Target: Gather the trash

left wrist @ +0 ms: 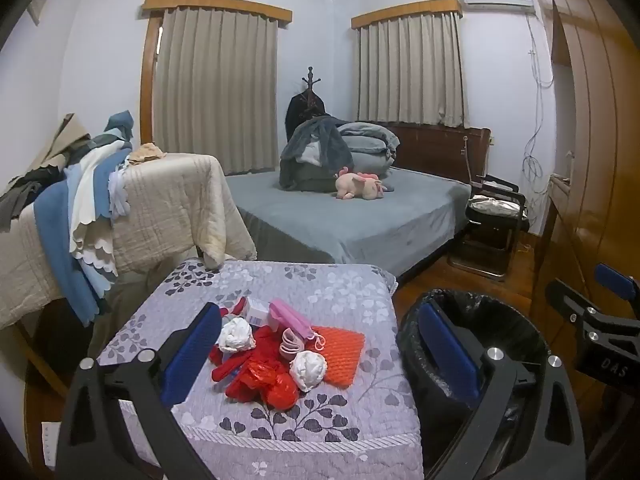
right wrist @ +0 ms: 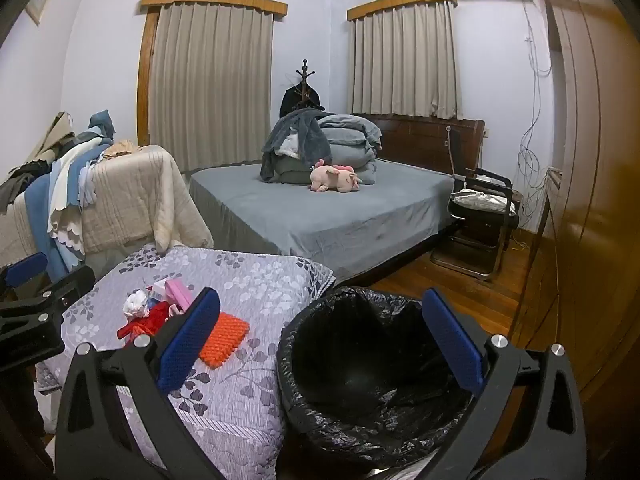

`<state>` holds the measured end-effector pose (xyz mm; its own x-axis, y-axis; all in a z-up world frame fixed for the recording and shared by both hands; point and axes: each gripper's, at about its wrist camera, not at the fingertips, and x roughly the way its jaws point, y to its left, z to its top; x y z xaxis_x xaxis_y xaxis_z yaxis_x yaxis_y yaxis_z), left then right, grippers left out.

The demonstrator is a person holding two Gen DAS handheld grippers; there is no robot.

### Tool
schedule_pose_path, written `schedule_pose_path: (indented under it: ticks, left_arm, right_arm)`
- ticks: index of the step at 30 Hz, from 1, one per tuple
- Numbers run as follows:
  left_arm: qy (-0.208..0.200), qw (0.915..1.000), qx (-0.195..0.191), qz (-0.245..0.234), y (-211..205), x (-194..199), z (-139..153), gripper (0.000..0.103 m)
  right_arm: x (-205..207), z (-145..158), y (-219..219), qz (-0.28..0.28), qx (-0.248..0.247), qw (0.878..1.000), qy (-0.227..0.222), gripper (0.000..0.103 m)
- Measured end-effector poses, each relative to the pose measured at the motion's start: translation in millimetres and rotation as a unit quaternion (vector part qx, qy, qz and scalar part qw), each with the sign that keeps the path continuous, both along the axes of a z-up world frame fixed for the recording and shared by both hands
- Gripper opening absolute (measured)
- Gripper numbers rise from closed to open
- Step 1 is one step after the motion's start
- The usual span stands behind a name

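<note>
A pile of trash lies on a floral grey quilted stool [left wrist: 320, 288]: a red plastic bag [left wrist: 264, 376], two white crumpled paper balls [left wrist: 307, 369], a pink box [left wrist: 288, 318], an orange mesh pad [left wrist: 342, 350] and a small white carton [left wrist: 256, 312]. A bin with a black liner [right wrist: 372, 376] stands right of the stool. My left gripper [left wrist: 320, 356] is open and empty, above the pile. My right gripper [right wrist: 320, 344] is open and empty, above the bin's near rim; the pile [right wrist: 148, 316] is to its left.
A grey bed [left wrist: 352, 216] with folded bedding and a pink plush toy [left wrist: 358, 185] stands behind the stool. A chair draped with cloths [left wrist: 120, 216] is at the left. A black folding chair [left wrist: 496, 224] and a wooden wardrobe [left wrist: 592, 160] are at the right. The floor is wood.
</note>
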<state>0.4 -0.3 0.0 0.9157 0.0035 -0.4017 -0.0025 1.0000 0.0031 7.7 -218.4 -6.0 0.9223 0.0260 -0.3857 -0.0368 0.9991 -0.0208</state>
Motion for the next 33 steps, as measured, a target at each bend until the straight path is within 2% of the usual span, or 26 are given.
schedule_pose_path:
  ticks: [33]
  left_arm:
    - [0.000,1.0000,-0.002,0.000,-0.7,-0.3,0.4,0.097]
  right_arm:
    - [1.1,-2.2,1.7,0.000,-0.001,1.000,0.002,0.098]
